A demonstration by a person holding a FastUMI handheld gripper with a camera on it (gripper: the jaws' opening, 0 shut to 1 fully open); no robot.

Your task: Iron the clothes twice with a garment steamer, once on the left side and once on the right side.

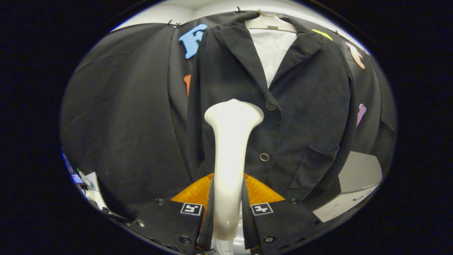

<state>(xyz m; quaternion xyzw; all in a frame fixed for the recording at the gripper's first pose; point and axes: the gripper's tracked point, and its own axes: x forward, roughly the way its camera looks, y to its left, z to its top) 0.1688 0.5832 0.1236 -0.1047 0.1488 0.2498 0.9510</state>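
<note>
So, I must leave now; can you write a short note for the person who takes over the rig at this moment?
Gripper: shut on the steamer, both fingers pressing on its white handle.
Steamer: its head is up in front of the dark jacket, beside the upper button, near the middle front edge. I cannot tell if it touches the cloth.
Jacket: on a hanger, over a white shirt, against the booth wall.
Done: steamer is picked up and brought to the jacket. How many passes are done cannot be told from here.
Left: make sure there is one pass on the left side and one on the right.
</note>
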